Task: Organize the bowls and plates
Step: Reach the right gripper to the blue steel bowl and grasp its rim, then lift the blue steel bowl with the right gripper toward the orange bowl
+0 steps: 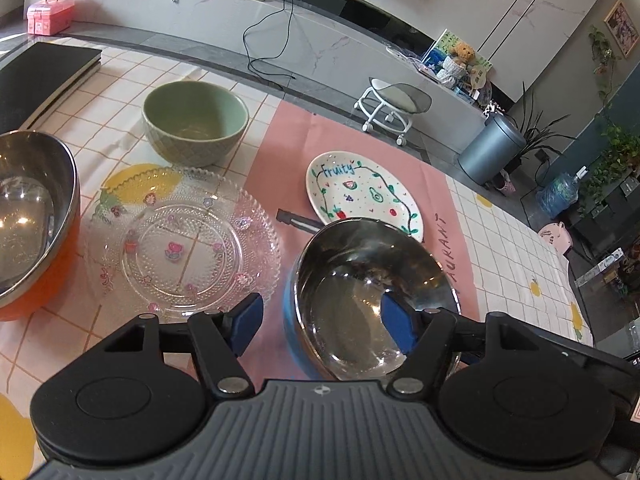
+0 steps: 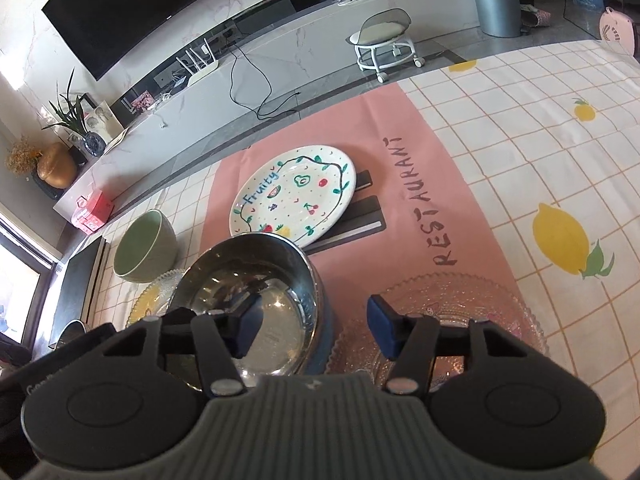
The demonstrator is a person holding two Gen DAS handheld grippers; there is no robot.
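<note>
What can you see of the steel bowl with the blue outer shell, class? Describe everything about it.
The steel bowl with the blue outer shell is round, with a shiny mirror-like inside and a matte blue outside. It stands upright and empty on the pink cloth. Its far rim hides part of the white painted plate. Each gripper has one blue pad inside the rim and one outside; no pad clearly presses it.
</note>
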